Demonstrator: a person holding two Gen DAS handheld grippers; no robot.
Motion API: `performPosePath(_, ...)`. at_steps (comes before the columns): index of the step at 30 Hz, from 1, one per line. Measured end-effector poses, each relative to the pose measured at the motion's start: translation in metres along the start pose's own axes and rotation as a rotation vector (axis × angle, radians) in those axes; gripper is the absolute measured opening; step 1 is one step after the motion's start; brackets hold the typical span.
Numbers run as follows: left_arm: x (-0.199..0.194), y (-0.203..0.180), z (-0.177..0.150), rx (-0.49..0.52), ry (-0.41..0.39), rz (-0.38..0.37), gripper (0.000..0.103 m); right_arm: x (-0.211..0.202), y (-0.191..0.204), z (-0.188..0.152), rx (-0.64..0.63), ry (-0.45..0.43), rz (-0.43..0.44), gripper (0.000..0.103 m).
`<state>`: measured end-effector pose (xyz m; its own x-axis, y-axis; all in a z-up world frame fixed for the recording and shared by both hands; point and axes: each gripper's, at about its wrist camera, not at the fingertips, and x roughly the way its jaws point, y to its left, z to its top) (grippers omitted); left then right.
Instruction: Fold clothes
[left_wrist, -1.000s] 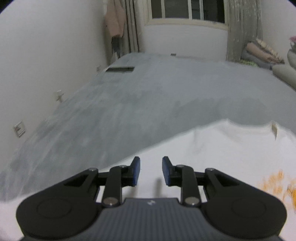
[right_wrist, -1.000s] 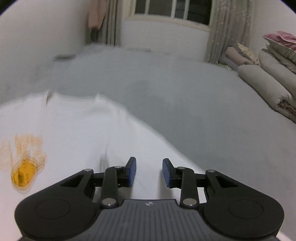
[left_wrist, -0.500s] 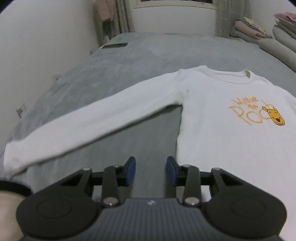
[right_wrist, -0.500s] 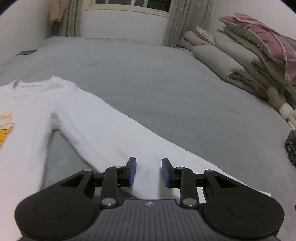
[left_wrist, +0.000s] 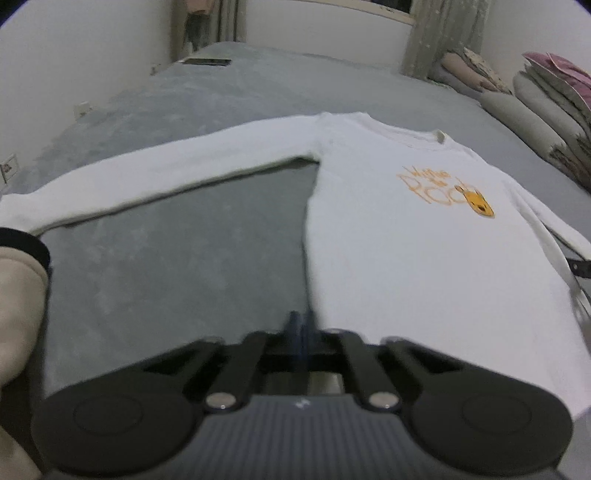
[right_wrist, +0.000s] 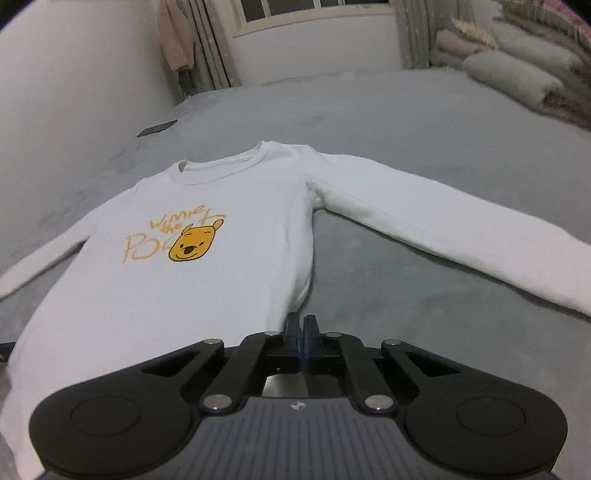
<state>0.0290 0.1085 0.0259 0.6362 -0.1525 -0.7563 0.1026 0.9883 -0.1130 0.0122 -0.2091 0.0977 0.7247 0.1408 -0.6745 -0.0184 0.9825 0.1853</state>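
A white long-sleeved sweatshirt (left_wrist: 388, 240) with an orange bear print (right_wrist: 192, 245) lies face up on a grey bed (left_wrist: 166, 266), collar away from me and both sleeves spread out. My left gripper (left_wrist: 301, 326) is shut at the near left corner of the hem, its blue pads pressed together on the fabric edge. My right gripper (right_wrist: 301, 328) is shut the same way at the near right corner of the sweatshirt (right_wrist: 221, 288). The left sleeve (left_wrist: 166, 173) runs out to the left, and the right sleeve (right_wrist: 443, 221) runs out to the right.
Rolled blankets and pillows (right_wrist: 517, 74) are piled along the right side of the bed. A flat dark object (left_wrist: 207, 61) lies at the far left corner by the wall. A person's beige sleeve (left_wrist: 18, 295) shows at the left edge. A window and curtains stand behind.
Both grippers have pulled back from the sleeves to the hem corners of the sweatshirt. Both were open half a second ago and are shut now.
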Motion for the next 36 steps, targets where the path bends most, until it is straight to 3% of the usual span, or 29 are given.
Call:
performPosePath(7,-0.006,0.005,-0.005,-0.005,0.0,0.008,0.0,-0.019,-0.011,-0.013,0.126,-0.004,0.033,0.006)
performPosePath(10,-0.006,0.003,-0.007,-0.003,0.001,0.006,0.004,-0.024,-0.013,-0.024,0.116,-0.012,0.052,0.006)
performPosePath(13,-0.006,0.004,-0.007,-0.013,-0.005,-0.001,0.006,-0.023,-0.018,-0.023,0.198,-0.028,0.093,0.009)
performPosePath(15,-0.006,0.005,-0.008,-0.019,-0.011,-0.004,0.006,-0.019,-0.004,-0.021,0.142,-0.028,0.115,0.009)
performPosePath(18,-0.005,0.006,-0.008,-0.025,-0.022,-0.007,0.006,-0.023,0.032,-0.024,-0.081,-0.048,0.14,0.016)
performPosePath(20,-0.004,0.007,-0.008,-0.028,-0.03,-0.01,0.007,-0.026,0.033,-0.016,-0.096,-0.086,0.168,0.016)
performPosePath(24,-0.002,0.003,-0.008,-0.013,-0.048,0.0,0.009,-0.009,-0.013,0.015,0.132,-0.132,0.182,0.016)
performPosePath(27,-0.001,0.003,-0.007,-0.007,-0.054,0.0,0.009,0.026,-0.061,0.033,0.385,-0.087,0.248,0.018)
performPosePath(31,0.001,0.003,-0.005,0.0,-0.058,-0.001,0.009,0.074,-0.093,0.042,0.659,-0.066,0.285,0.031)
performPosePath(34,0.003,0.004,-0.003,0.004,-0.061,-0.002,0.01,0.097,-0.089,0.051,0.7,-0.09,0.281,0.031)
performPosePath(36,0.004,0.004,-0.003,0.006,-0.062,-0.001,0.01,0.106,-0.083,0.056,0.684,-0.111,0.234,0.026)
